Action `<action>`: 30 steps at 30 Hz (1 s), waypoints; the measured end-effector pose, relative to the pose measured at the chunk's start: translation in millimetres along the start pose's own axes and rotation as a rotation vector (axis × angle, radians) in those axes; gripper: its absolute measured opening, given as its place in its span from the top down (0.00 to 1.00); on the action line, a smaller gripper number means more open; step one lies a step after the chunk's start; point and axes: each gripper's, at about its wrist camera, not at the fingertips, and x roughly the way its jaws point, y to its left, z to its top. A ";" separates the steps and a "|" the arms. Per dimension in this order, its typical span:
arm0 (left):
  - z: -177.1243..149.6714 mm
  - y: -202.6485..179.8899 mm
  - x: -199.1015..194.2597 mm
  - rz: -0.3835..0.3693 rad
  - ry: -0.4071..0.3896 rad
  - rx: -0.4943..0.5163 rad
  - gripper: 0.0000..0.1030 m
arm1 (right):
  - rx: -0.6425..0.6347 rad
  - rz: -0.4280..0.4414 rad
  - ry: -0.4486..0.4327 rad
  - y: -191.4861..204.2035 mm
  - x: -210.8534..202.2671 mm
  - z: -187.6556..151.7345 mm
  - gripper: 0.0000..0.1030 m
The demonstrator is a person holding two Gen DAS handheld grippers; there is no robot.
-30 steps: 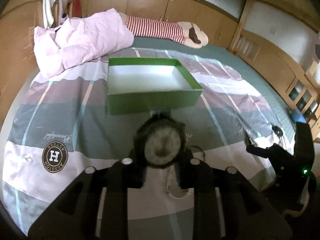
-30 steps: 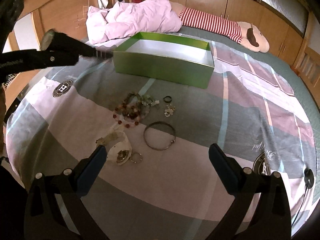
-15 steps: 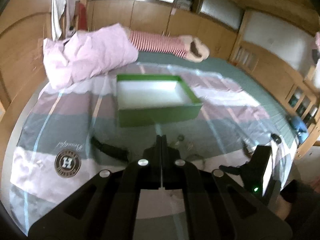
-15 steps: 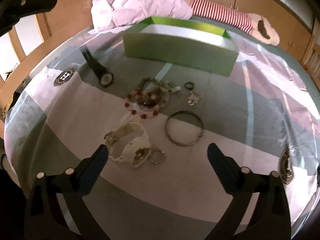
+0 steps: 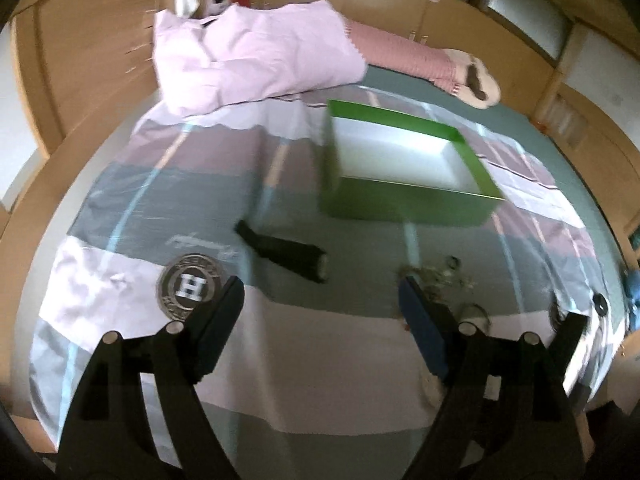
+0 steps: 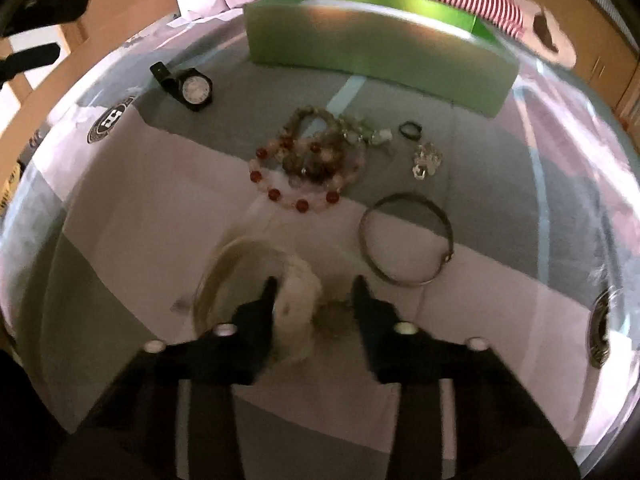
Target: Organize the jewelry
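Note:
A green box [image 5: 404,168] with a white inside stands open on the bed; it also shows in the right wrist view [image 6: 372,40]. A black watch [image 5: 288,255] lies on the sheet before my open, empty left gripper [image 5: 320,300]; it also shows in the right wrist view [image 6: 188,86]. My right gripper [image 6: 314,290] is low over a white watch [image 6: 296,312], jaws partly open on either side of it. Beaded bracelets [image 6: 308,160], a metal bangle [image 6: 408,238], a small ring [image 6: 410,129] and a crystal charm [image 6: 426,160] lie beyond.
A pink duvet [image 5: 248,52] and a striped plush toy [image 5: 432,64] lie at the far end of the bed. Wooden cabinets surround the bed. The sheet carries a round H logo [image 5: 192,286].
The black watch left my left gripper and now lies on the sheet; the left jaws opened wide. My right gripper dropped down over the white watch and its jaws narrowed.

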 end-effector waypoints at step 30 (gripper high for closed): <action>-1.1 -9.2 150.9 0.124 0.115 0.018 0.84 | 0.010 0.063 -0.249 -37.1 -92.6 1.4 0.82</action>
